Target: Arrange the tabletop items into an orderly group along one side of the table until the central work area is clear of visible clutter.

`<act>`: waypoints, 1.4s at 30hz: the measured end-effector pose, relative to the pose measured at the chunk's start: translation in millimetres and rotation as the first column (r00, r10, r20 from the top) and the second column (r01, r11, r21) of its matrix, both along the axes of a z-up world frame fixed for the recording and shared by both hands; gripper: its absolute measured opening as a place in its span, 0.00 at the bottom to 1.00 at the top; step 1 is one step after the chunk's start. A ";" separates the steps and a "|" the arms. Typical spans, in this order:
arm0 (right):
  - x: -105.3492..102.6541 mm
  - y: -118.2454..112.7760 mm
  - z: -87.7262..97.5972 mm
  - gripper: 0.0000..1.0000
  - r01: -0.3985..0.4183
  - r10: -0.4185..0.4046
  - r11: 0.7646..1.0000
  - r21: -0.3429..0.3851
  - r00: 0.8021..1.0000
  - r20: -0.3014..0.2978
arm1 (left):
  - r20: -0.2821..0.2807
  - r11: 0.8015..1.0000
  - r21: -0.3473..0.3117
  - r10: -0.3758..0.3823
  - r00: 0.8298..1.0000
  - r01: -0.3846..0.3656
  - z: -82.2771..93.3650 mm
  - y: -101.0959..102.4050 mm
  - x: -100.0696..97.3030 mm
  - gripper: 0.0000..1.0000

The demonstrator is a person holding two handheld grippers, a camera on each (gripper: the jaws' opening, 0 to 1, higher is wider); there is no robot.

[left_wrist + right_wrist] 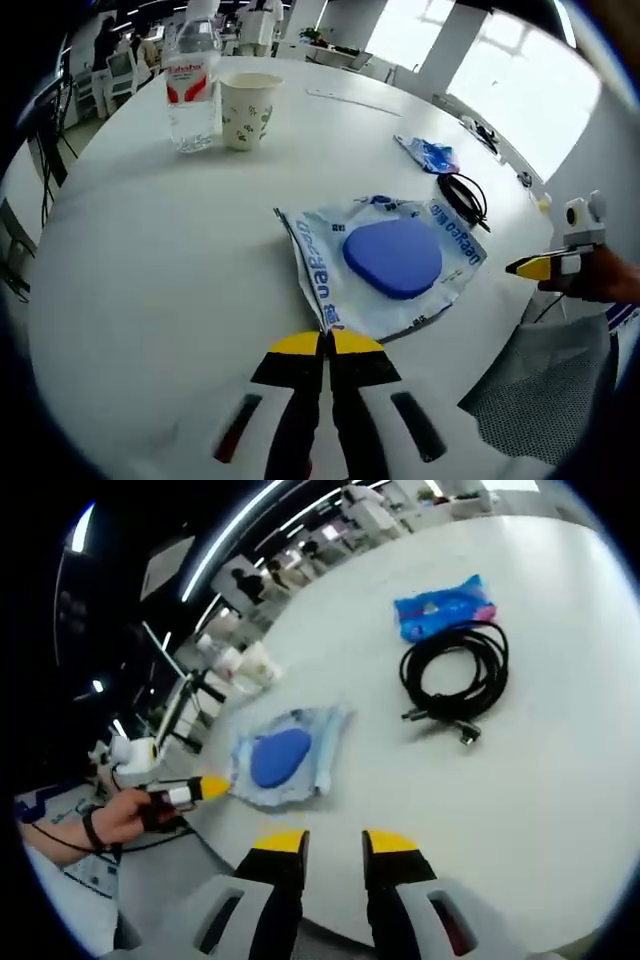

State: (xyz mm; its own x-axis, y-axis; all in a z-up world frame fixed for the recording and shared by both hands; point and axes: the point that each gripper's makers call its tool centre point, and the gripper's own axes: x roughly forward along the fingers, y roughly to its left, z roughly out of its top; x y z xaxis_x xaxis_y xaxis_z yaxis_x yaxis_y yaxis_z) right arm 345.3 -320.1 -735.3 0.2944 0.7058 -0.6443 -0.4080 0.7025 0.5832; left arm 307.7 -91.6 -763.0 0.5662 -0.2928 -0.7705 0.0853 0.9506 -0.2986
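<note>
A crinkled white-and-blue plastic bag point(330, 270) with a blue oval pad point(393, 258) on it lies on the white table point(150, 280). My left gripper point(326, 343) is shut, its yellow tips pinched on the bag's near corner. In the right gripper view the bag point(320, 745) sits left of centre, with the left gripper point(212, 786) at its edge, held in a hand. My right gripper point(335, 842) stands open over the table's near edge with nothing between its jaws. In the left gripper view the right gripper point(530, 267) hovers beyond the table's right rim.
A water bottle point(192, 85) and a paper cup point(248, 110) stand together at the far side. A blue packet point(443, 608) and a coiled black cable point(455, 680) lie right of the bag. Chairs and people are in the room beyond.
</note>
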 end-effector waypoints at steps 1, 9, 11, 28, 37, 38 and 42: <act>2.3 3.2 -0.3 0.20 -0.011 0.011 1.000 -0.002 1.000 0.003 | -0.006 1.000 -0.005 0.014 1.000 -0.014 -0.6 1.6 -1.1 0.00; 18.9 32.0 -2.7 0.20 -0.048 0.048 0.999 -0.020 0.999 0.001 | -0.022 0.998 -0.030 0.062 0.998 -0.063 -1.3 2.4 -1.0 0.00; 24.2 35.2 -3.8 0.19 -0.021 0.021 1.000 -0.022 1.000 0.004 | -0.020 0.997 -0.041 0.069 0.997 -0.069 -1.0 2.9 0.3 0.00; 30.2 50.0 -27.6 0.02 -0.028 0.022 0.993 -0.115 0.998 -0.051 | -0.027 0.989 -0.101 0.102 0.994 -0.104 -1.7 1.5 3.2 0.00; 30.2 50.4 -26.9 0.00 -0.025 0.022 0.994 -0.104 0.999 -0.035 | -0.018 0.990 -0.098 0.104 0.994 -0.105 -2.1 1.2 6.3 0.00; 29.9 50.3 -26.9 0.00 -0.026 0.022 0.994 -0.105 0.999 -0.032 | -0.018 0.989 -0.098 0.105 0.994 -0.106 -2.1 0.9 6.5 0.00; 31.2 48.9 -28.0 0.00 -0.020 0.017 0.995 -0.098 0.999 -0.030 | -0.017 0.990 -0.095 0.105 0.994 -0.106 -2.1 0.5 7.4 0.00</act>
